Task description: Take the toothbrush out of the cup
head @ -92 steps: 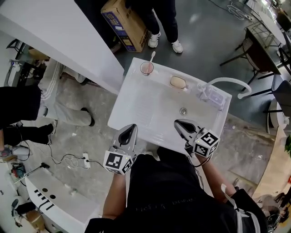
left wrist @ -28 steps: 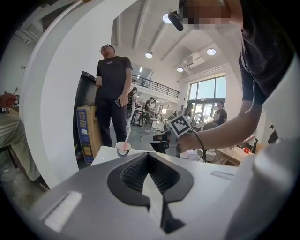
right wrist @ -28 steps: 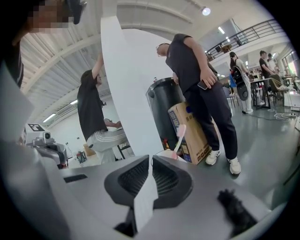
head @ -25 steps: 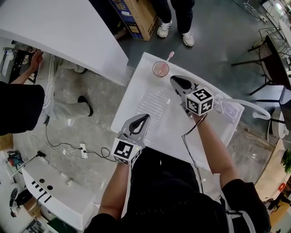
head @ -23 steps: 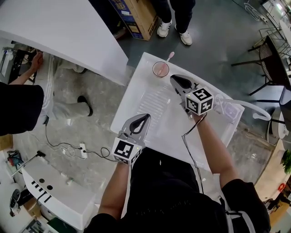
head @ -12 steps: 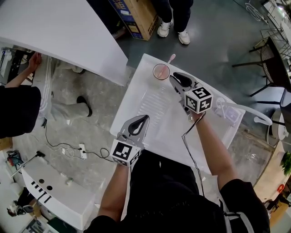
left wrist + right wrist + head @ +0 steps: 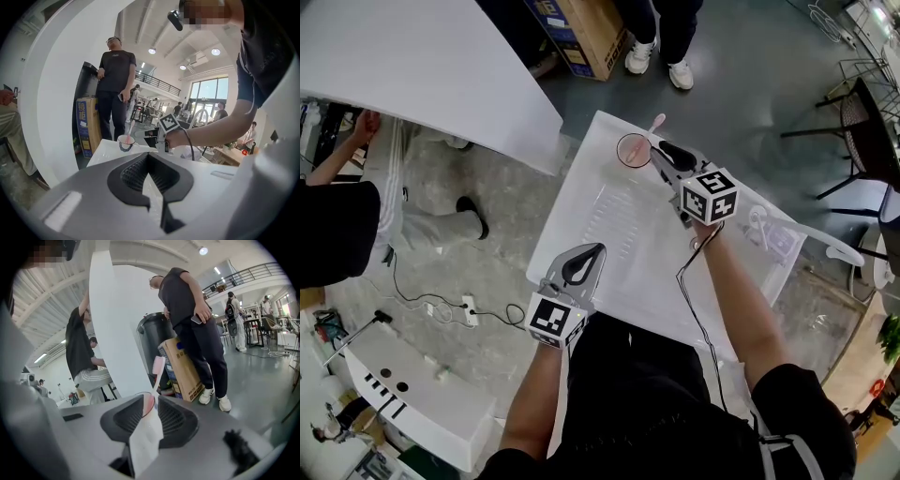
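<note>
White washstand (image 7: 581, 187) in an open hall, bystanders beyond; left gripper (image 7: 600, 248), jaws together and empty, hangs at the counter's 7 o'clock edge; cup (image 7: 632, 148) stands at the 12 o'clock corner, toothbrush (image 7: 655, 122) inside it, head leaning toward 1 o'clock; right gripper (image 7: 653, 150), jaws narrowly parted, sits at the rim framing the handle, not gripping. Likely hazard: an off-centre closure or slanted lift drags the rim and topples the unsteadied cup.
</note>
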`<act>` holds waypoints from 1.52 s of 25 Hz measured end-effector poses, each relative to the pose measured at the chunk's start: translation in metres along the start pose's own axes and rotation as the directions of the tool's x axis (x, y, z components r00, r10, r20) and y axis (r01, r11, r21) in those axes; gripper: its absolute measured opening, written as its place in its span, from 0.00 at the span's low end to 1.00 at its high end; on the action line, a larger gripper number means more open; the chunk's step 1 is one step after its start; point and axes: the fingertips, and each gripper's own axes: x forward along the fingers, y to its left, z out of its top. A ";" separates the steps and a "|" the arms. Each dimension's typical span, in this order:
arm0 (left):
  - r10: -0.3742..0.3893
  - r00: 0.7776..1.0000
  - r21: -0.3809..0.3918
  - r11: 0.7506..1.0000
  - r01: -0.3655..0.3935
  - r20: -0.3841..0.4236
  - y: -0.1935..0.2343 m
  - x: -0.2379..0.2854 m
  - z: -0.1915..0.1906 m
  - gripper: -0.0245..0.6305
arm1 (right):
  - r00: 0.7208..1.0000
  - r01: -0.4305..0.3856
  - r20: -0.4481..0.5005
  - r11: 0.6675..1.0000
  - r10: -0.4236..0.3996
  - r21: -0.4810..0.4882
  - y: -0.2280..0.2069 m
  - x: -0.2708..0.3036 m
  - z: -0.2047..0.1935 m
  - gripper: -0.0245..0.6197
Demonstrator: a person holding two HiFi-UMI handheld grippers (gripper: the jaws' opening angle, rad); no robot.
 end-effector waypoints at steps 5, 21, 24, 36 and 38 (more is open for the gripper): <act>-0.008 1.000 -0.003 1.000 0.008 -0.007 0.002 0.004 0.000 0.05 | 1.000 -0.004 0.005 1.000 0.004 0.008 -0.004 0.010 0.003 0.17; 0.008 1.000 -0.032 0.999 -0.009 -0.025 0.007 0.007 -0.005 0.05 | 1.000 -0.021 0.005 1.000 0.021 -0.003 -0.009 0.031 0.012 0.18; 0.009 1.000 -0.021 1.000 -0.010 -0.020 0.007 0.007 -0.009 0.05 | 1.000 -0.027 0.007 1.000 0.027 0.006 -0.008 0.031 0.010 0.17; 0.010 0.999 -0.024 1.000 -0.011 -0.036 0.004 0.005 -0.014 0.05 | 0.999 -0.038 0.021 0.999 0.037 0.018 -0.006 0.034 0.013 0.13; 0.012 0.999 -0.026 1.000 -0.013 -0.035 0.005 0.004 -0.014 0.05 | 0.999 -0.039 0.026 0.999 0.038 0.020 -0.006 0.034 0.014 0.12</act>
